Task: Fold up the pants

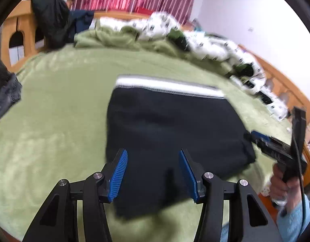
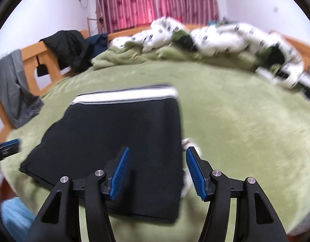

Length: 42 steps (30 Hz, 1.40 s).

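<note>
Black pants (image 1: 171, 133) lie folded in a flat rectangle on the green blanket, with the white-and-grey waistband (image 1: 169, 85) at the far edge. My left gripper (image 1: 153, 157) is open and empty, above the near edge of the pants. My right gripper (image 2: 157, 155) is open and empty, above the near right corner of the pants (image 2: 118, 139). The right gripper also shows in the left wrist view (image 1: 256, 136) at the pants' right edge. A tip of the left gripper (image 2: 8, 146) shows at the left edge of the right wrist view.
The green blanket (image 1: 54, 104) covers the bed. A crumpled white patterned duvet (image 2: 215, 36) lies along the far side. Dark clothes (image 2: 68, 46) and a grey garment (image 2: 13, 88) hang on the wooden bed frame (image 1: 19, 30). Pink curtains (image 2: 155, 2) hang behind.
</note>
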Motion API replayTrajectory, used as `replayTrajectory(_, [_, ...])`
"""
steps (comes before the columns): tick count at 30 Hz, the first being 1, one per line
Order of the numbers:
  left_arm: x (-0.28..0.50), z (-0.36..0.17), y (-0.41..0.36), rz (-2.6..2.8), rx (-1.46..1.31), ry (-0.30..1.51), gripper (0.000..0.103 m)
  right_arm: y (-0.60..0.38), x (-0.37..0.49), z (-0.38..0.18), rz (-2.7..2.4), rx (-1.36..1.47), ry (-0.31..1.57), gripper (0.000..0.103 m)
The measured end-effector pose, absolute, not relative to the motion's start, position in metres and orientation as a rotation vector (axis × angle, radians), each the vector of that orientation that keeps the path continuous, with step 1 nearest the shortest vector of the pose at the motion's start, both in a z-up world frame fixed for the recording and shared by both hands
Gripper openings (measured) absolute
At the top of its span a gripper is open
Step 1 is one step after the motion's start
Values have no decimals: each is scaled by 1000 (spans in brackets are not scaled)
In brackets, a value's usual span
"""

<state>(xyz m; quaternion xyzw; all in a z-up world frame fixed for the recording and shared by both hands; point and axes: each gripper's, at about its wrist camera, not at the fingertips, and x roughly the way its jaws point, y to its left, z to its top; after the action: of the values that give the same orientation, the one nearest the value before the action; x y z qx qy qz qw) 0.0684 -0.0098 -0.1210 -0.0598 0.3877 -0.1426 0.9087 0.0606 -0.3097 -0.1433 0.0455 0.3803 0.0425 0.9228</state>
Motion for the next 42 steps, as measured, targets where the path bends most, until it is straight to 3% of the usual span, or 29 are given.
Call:
replayTrajectory(3, [70,-157,-20,-245,-62,844,52,-305,48,-161,66,27,725,52])
replayTrajectory(11, [41,-148,6,-283,-108,863,53,-328,49,-153,150,109,835,58])
replayTrajectory(15, [51,-136,27,-306,-177,811,53,-348,62,-138,115,178,793,59])
replayTrajectory(20, [118,-128,34,-375,-274,828,55,-357,119,-124,115,204,788,74])
replayTrajectory(26, [196,-142,27,-389,-259,895,55,-362,197,-147,204,308,915,75])
replayTrajectory(27, [207,-147,29,-375,-258,918,55,-362,209,-156,242,320,938,79])
replayTrajectory(28, [221,-158,31,-373,-278,957,57,-363,218,-163,265,340,962,84])
replayTrajectory(32, [248,-184,43,-493,-492,1000,59,-378,242,-191,427,548,1052,85])
replayTrajectory(33, [254,-189,43,-529,-539,1017,56,-378,244,-193,458,560,1051,83])
replayTrajectory(34, [256,-191,42,-541,-555,1021,48,-375,246,-192,500,561,1055,71])
replayTrajectory(35, [256,-190,39,-553,-549,1005,41,-373,246,-191,504,565,1056,67])
replayTrajectory(36, [253,-185,36,-575,-538,977,23,-374,247,-187,504,564,1048,61])
replayTrajectory(39, [244,-167,32,-568,-488,911,17,-379,245,-172,527,582,1005,46])
replayTrajectory(42, [254,-156,40,-563,-531,865,15,-374,248,-152,523,560,926,41])
